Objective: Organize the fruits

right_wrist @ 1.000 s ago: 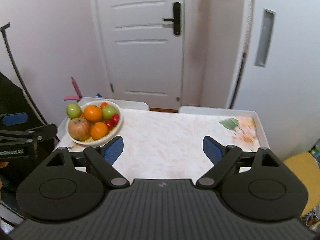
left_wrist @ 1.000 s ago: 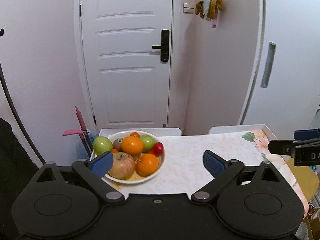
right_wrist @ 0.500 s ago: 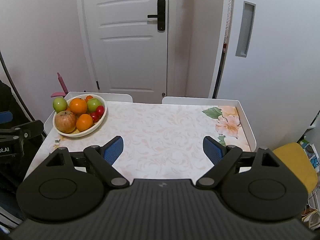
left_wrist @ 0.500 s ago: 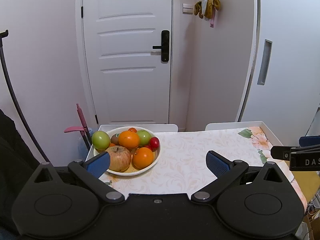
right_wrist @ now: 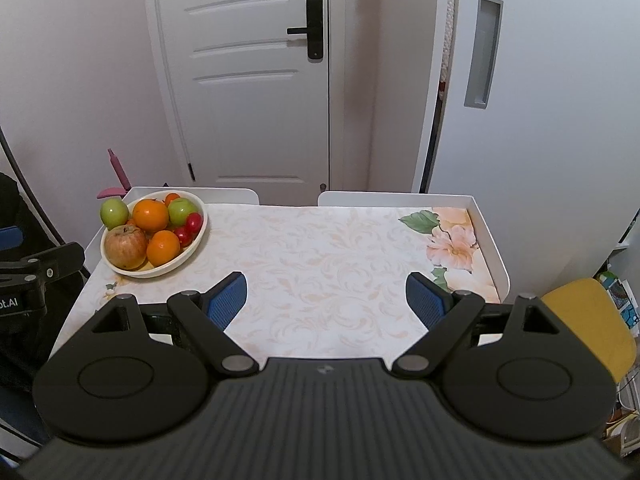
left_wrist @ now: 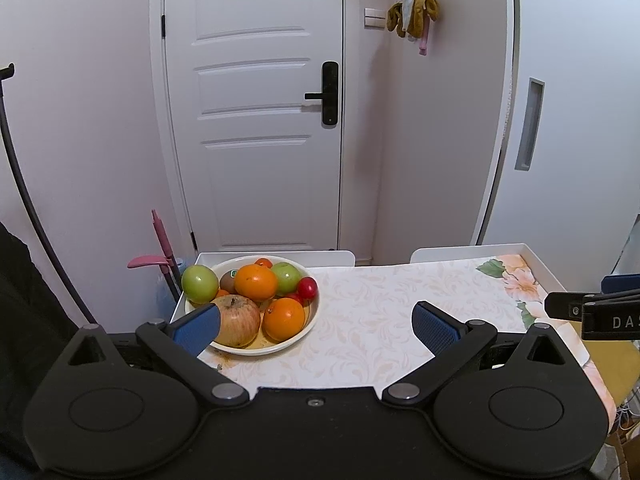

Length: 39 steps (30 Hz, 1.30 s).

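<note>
We see the left gripper (left_wrist: 316, 322) spread wide and empty, its left pad (left_wrist: 197, 328) covering part of the big apple (left_wrist: 237, 321) and the white bowl (left_wrist: 298, 334); a kiwi (left_wrist: 228, 280) peeks half-hidden. We count two oranges (right_wrist: 150, 215), two green apples (right_wrist: 114, 213), two red tomatoes (right_wrist: 194, 220). The bowl sits at the table's (right_wrist: 320, 248) far left corner, ahead-left of the right gripper (right_wrist: 326, 300), also wide open, holding nothing.
</note>
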Motion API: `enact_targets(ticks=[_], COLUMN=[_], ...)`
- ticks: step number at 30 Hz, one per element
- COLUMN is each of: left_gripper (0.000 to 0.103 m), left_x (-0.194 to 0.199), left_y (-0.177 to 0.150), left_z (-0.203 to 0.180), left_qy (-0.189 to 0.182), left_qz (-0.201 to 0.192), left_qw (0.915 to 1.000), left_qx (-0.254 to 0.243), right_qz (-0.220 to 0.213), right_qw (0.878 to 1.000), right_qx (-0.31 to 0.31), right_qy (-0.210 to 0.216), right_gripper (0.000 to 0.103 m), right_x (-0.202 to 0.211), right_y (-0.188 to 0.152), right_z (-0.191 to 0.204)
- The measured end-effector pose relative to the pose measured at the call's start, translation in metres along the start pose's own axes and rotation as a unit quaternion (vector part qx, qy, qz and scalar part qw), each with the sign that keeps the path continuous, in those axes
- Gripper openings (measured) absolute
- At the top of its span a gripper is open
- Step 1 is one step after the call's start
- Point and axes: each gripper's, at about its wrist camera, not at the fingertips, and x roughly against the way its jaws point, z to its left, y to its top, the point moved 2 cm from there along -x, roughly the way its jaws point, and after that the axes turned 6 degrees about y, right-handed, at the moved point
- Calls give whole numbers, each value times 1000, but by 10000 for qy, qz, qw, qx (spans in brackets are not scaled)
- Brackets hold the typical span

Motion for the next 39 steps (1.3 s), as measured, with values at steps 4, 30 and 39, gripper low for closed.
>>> enact_targets(ticks=[4,30,39], left_gripper=[103,103,103], left_x=[-1,-6,-6], left_y=[0,1,2], left_z=[-1,-2,-2], left_qy=[2,26,27], left_qz=[-4,-19,-11], left_qw=[10000,10000,10000], left_qx=[-16,-11,7], right_qz=[15,77,80], right_qw=[10000,9999,9999], right_qx=[-15,-67,-78], right_qy=[-6,-11,-8], right_gripper=[102,102,102], right_x=[-2,-6,-6], right_y=[1,2,2], right_z=[-1,-2,-1])
